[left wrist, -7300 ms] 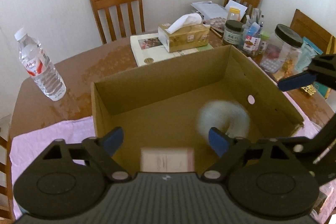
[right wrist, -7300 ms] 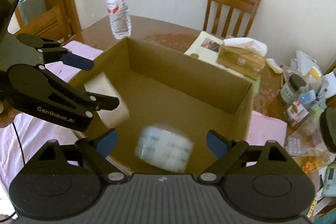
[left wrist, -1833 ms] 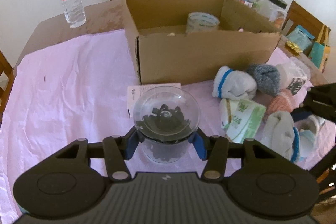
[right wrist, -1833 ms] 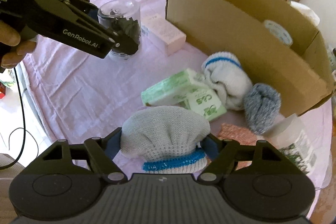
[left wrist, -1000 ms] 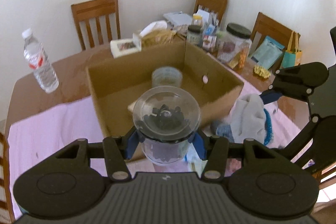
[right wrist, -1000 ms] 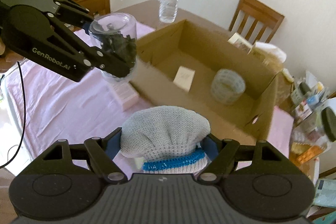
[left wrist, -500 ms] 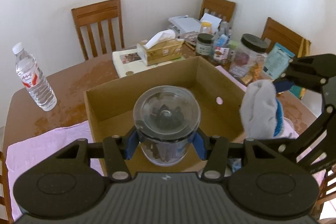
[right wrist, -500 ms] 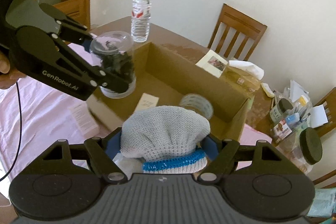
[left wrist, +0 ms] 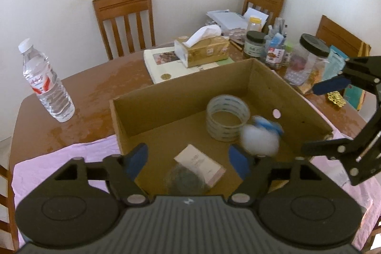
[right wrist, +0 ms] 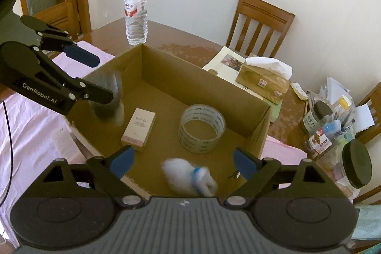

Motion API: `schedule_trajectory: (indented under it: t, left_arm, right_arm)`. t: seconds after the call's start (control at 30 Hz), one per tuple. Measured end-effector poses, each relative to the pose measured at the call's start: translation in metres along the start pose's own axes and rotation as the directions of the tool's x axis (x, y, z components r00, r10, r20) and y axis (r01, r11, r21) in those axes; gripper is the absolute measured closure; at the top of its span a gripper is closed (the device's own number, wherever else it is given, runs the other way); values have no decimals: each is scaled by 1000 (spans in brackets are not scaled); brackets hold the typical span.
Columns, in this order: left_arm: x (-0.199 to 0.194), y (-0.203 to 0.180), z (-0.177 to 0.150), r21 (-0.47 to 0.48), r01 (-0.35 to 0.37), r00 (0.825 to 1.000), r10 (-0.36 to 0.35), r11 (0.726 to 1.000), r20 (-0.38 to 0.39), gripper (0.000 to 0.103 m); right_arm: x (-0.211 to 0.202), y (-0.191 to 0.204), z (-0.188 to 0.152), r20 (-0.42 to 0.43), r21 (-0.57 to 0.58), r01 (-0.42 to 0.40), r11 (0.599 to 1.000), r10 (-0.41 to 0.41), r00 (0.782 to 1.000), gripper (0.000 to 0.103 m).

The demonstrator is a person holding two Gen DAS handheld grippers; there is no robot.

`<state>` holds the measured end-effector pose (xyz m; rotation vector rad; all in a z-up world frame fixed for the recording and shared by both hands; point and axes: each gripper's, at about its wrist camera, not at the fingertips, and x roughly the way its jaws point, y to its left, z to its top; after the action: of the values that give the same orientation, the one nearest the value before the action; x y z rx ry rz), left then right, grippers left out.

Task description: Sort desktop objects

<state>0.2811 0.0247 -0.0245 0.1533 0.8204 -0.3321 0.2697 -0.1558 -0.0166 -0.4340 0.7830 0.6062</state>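
Both grippers hover over the open cardboard box (left wrist: 181, 106), and both sets of jaws are opening. Below my left gripper (left wrist: 188, 158) a clear jar of dark bits (left wrist: 185, 180) drops as a blur, free of the pads, beside a pink carton (left wrist: 200, 164). Under my right gripper (right wrist: 184, 161) a white sock with a blue band (right wrist: 188, 174) falls blurred into the box (right wrist: 190, 82), touching neither pad. A tape roll (right wrist: 201, 129) lies on the box floor. The left gripper (right wrist: 92, 75) shows in the right wrist view above the blurred jar (right wrist: 107, 99).
A water bottle (left wrist: 46, 82) stands on the brown table left of the box. Behind the box are a tissue box (left wrist: 202, 49) on a booklet and several jars (left wrist: 307, 58). Wooden chairs ring the table. A pink cloth (left wrist: 59, 158) covers the near side.
Both grippers moved further over the box and opened. The jar left the left jaws and the sock left the right jaws; both are dropping into the box.
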Motion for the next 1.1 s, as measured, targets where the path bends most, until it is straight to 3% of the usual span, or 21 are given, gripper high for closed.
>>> schedule_trajectory:
  t: [0.1, 0.17, 0.63, 1.1]
  left_arm:
    - [2, 5, 0, -23, -9, 1000, 9, 1000, -8, 22]
    - [0, 7, -2, -28, -12, 1000, 11, 1000, -7, 15]
    - [-35, 3, -21, -22, -50, 999, 50, 998, 0, 8]
    - [-75, -17, -69, -16, -48, 999, 48, 999, -4, 7]
  right_arm:
    - [1, 0, 0, -1, -1, -6, 1000, 6, 1000, 8]
    - [0, 1, 0, -2, -10, -7, 1000, 7, 1000, 8]
    - [-17, 20, -12, 10, -4, -22, 1000, 22, 1000, 2]
    - [-52, 52, -52, -1, 19, -7, 1000, 7, 1000, 0]
